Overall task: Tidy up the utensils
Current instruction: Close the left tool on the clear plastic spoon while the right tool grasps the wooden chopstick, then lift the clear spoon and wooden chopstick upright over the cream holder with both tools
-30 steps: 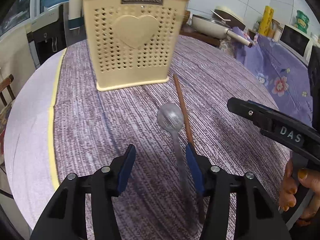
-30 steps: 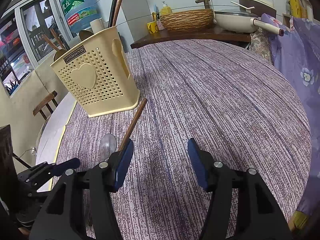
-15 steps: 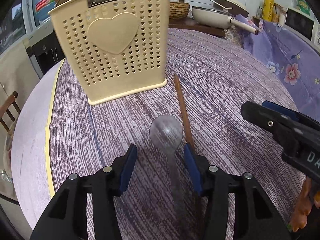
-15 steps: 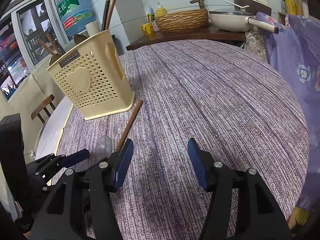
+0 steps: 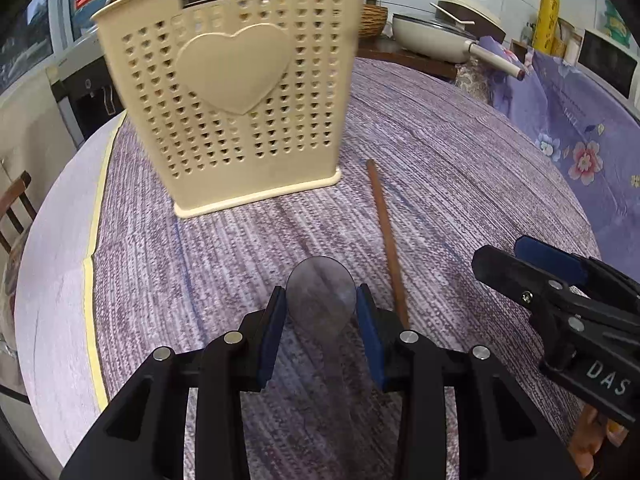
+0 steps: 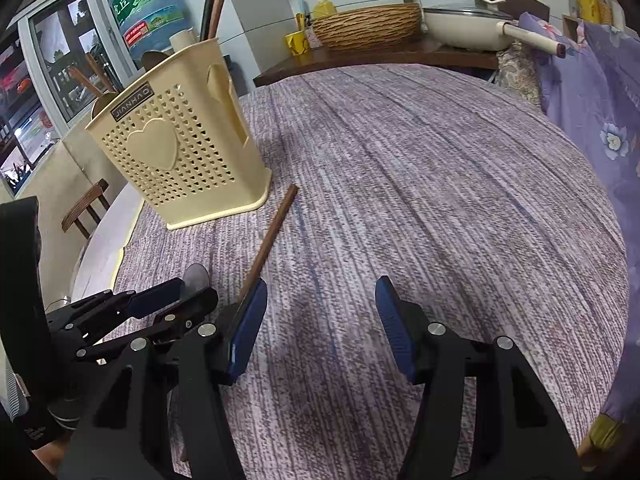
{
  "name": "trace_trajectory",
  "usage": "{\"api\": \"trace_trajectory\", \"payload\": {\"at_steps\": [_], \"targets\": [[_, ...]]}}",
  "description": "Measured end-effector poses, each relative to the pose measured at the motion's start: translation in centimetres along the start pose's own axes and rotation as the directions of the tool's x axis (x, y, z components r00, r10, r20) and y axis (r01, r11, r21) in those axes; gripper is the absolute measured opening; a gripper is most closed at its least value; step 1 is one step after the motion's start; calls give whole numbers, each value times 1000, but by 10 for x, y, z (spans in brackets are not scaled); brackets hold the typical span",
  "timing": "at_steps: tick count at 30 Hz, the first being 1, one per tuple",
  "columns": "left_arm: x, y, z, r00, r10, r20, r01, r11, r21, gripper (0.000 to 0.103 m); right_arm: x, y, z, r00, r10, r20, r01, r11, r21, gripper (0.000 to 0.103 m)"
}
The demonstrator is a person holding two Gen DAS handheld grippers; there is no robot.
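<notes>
Purple woven cloth covered the round table; kitchen clutter behind, with a cream pan and wicker basket on a dark side shelf at 12 o'clock. Cream perforated utensil holder stood upright at 11 o'clock in the left wrist view, wooden handles showing above its rim. Left gripper sat low at the cloth, its blue pads on either side of the clear plastic spoon bowl and apparently touching it; firm grip could not be confirmed. Brown wooden chopstick lay just beside the spoon at 1 o'clock, pointing toward the holder. Right gripper hovered with jaws wide, holding nothing, the chopstick's near end by its left finger.
</notes>
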State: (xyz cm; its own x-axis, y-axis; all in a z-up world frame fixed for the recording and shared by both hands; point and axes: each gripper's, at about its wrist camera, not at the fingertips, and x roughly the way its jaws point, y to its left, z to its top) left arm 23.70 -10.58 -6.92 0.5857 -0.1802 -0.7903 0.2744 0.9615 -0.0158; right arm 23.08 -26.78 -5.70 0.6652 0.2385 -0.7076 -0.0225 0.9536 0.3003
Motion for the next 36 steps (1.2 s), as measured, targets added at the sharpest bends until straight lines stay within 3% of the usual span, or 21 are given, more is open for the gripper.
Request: {"api": "trace_trajectory", "payload": {"at_steps": [5, 10, 14, 17, 24, 28, 31, 36], "targets": [[-8, 29, -7, 1000, 23, 0, -23, 998, -65, 36, 17, 21, 11, 999, 20, -47, -22, 999, -46, 57], [-15, 52, -15, 998, 56, 7, -55, 991, -120, 36, 40, 50, 23, 996, -24, -86, 14, 994, -109, 54], [-19, 59, -20, 997, 73, 11, -72, 990, -122, 36, 59, 62, 26, 989, -91, -118, 74, 988, -138, 39], [-20, 59, -20, 998, 68, 13, -66, 990, -121, 36, 63, 67, 27, 986, -132, -106, 114, 981, -155, 34], [-18, 59, -18, 998, 64, 15, -61, 991, -116, 36, 70, 65, 33, 981, -169, -90, 156, 978, -136, 11], [-17, 60, -18, 998, 57, 16, -55, 991, -119, 36, 69, 60, 34, 985, -146, -88, 137, 985, -105, 11], [-18, 63, -17, 999, 47, 20, -44, 991, -130, 36, 67, 50, 35, 993, -75, -90, 72, 997, -32, 10], [-29, 69, -13, 997, 37, 65, -27, 989, -146, 36, 47, 40, 39, 999, -29, -14, 29, 1000, 10, 9]]}}
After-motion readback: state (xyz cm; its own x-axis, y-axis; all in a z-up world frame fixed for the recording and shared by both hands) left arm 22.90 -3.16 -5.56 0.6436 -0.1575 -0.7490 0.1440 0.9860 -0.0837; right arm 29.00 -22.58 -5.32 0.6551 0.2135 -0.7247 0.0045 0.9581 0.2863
